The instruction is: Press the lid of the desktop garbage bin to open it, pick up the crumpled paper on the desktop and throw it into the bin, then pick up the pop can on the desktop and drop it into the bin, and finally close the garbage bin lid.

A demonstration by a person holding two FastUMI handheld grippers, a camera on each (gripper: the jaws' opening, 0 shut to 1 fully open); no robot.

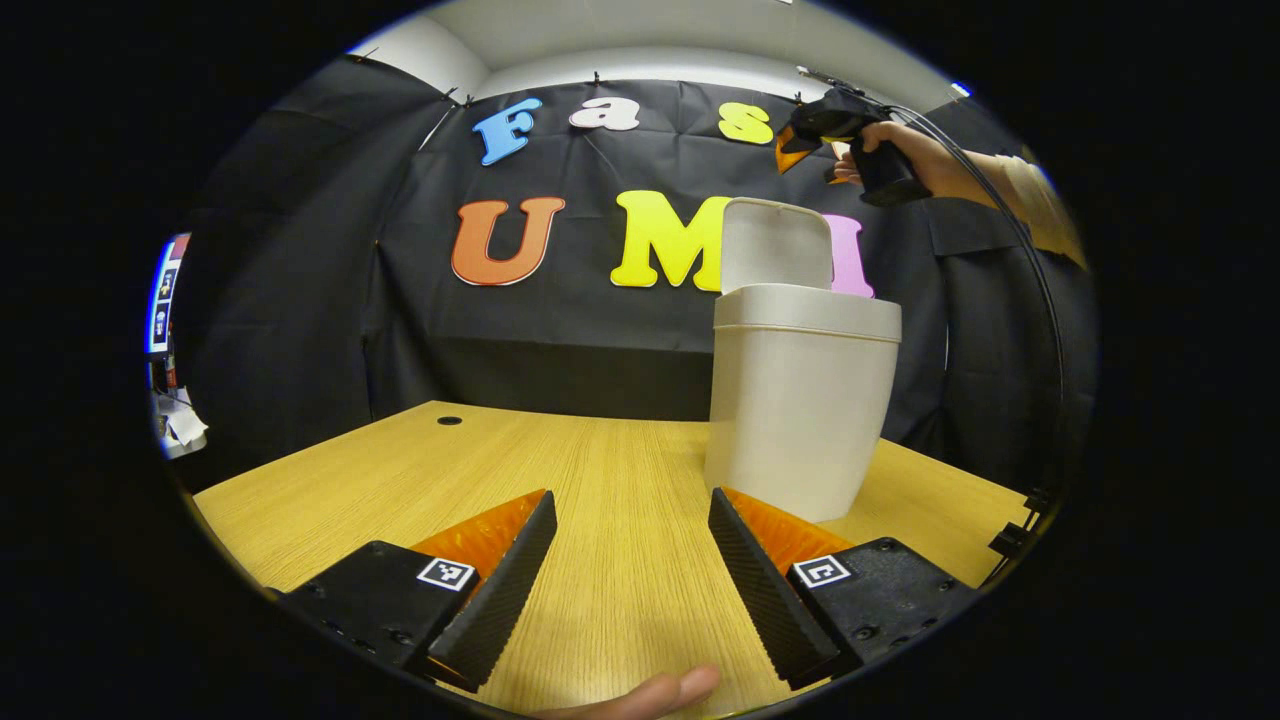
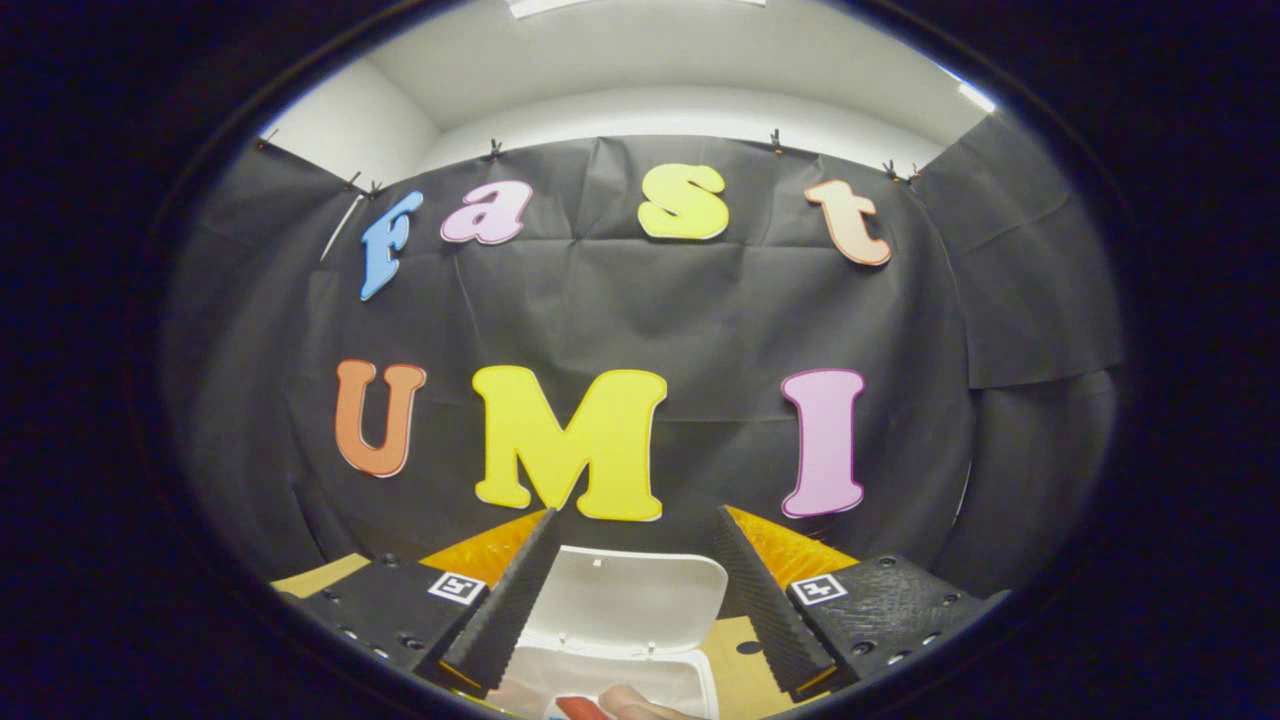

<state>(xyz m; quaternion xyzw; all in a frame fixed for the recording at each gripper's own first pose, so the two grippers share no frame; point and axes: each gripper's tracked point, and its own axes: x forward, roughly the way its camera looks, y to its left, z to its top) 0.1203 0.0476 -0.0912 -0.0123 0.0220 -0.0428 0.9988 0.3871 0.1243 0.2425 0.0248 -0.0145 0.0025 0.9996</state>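
The cream desktop bin [image 1: 800, 400] stands on the wooden table [image 1: 400, 480], its lid [image 1: 775, 245] flipped up and open. My left gripper [image 1: 630, 500] hovers low over the table just in front of the bin, open, with nothing between its fingers. A hand holds my right gripper [image 1: 805, 135] high above the bin's back right. In the right gripper view, the right gripper [image 2: 636, 515] is open over the raised lid [image 2: 630, 595] and the bin's mouth [image 2: 600, 685]. A small red shape [image 2: 573, 708] lies at the mouth; I cannot tell what it is.
A round cable hole [image 1: 449, 420] sits in the table's far left part. A lit screen [image 1: 160, 300] stands beyond the table's left edge. A cable [image 1: 1030, 250] trails from the right gripper down the right side. A fingertip [image 1: 650, 690] shows below my left gripper.
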